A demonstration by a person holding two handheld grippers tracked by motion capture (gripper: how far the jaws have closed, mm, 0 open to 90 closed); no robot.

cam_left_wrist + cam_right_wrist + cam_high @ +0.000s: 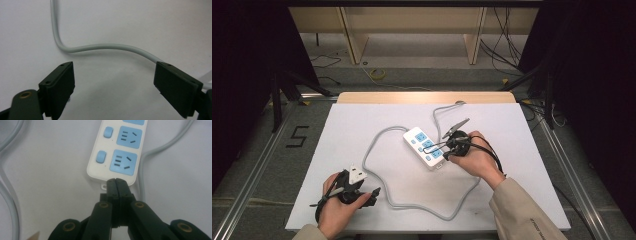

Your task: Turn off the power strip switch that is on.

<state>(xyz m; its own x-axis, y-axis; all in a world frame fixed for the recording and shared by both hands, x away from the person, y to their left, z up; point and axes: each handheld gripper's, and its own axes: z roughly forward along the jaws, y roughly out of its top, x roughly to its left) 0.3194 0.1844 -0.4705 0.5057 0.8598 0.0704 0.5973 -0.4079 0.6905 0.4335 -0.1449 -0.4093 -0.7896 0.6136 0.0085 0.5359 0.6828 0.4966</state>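
A white power strip (424,146) with blue sockets lies at the middle of the white table top (357,120). Its grey cable (377,137) loops widely toward the near edge. My right gripper (446,155) sits at the strip's right side. In the right gripper view its jaws (116,182) are shut together with nothing between them, their tips at the end of the power strip (117,152). My left gripper (371,191) rests at the near left. It stands wide open (117,87), and the grey cable (100,46) curves past just beyond its pads (61,86).
A wooden strip (422,97) borders the table's far edge. Metal rails (257,165) run along both sides, and a "5" mark (298,136) is on the floor at the left. Loose cables (507,45) lie on the floor behind.
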